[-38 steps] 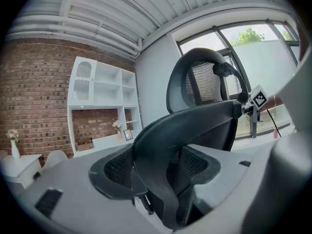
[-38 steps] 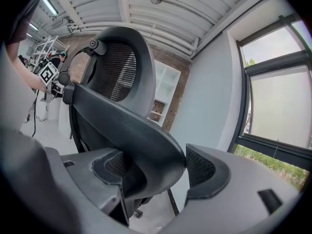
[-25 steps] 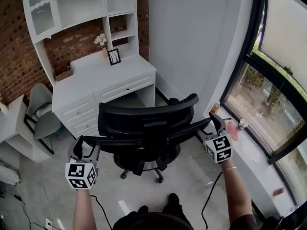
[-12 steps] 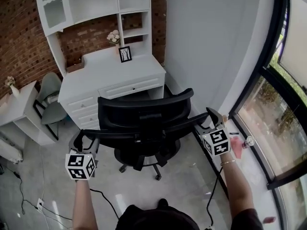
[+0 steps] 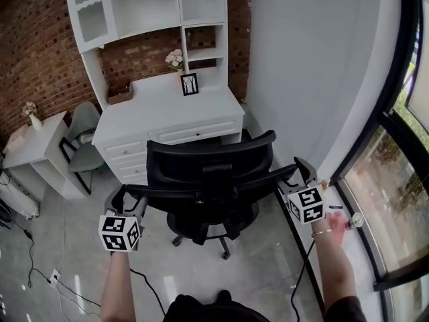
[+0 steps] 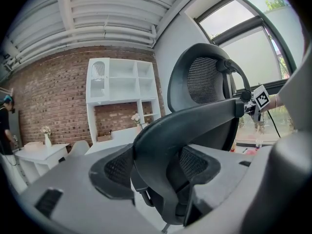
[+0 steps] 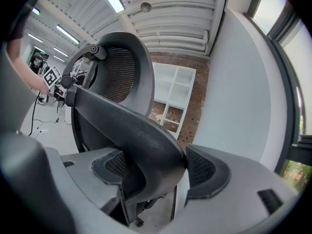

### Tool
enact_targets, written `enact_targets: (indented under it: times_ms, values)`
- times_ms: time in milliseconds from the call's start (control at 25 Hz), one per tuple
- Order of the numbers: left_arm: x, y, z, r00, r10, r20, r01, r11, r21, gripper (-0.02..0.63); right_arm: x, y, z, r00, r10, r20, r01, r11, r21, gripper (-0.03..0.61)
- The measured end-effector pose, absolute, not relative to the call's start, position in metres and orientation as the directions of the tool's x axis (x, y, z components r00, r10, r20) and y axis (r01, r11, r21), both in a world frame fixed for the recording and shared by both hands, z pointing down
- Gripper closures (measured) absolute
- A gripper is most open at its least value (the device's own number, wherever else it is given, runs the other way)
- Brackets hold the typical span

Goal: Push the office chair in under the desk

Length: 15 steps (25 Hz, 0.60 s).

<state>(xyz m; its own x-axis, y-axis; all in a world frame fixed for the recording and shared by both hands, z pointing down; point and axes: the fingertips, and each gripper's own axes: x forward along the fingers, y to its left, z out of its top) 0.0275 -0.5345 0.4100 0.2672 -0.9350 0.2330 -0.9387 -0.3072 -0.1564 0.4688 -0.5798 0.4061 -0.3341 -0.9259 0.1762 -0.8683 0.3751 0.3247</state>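
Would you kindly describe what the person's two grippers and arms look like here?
The left gripper and right gripper are grey, each carrying a white cube with black square markers and dark mesh-textured pads. A black cable trails from each. Forearms are sleeveless; a thin bracelet circles the right wrist.

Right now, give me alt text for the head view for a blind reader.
Seen from above, a person grips a black office chair by its armrests, with the left gripper and right gripper each clamped on one. The chair stands in front of a white desk against a brick wall.
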Motion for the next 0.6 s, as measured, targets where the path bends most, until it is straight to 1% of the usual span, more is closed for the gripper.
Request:
enact_targets:
  times_ms: [360, 600]
  values:
    - [0.033, -0.542, 0.414, 0.253, -0.94, 0.229, -0.944, -0.291, -0.153, 0.336, 0.473, -0.6, 0.408, -0.339, -0.923, 0.18, -0.867, 0.381, 0.323, 0.268]
    - [0.051, -0.581, 0.412, 0.232, -0.943, 0.24, -0.95, -0.273, -0.153, 0.336, 0.49, -0.644, 0.407, -0.356, -0.917, 0.182, -0.864, 0.397, 0.31, 0.268]
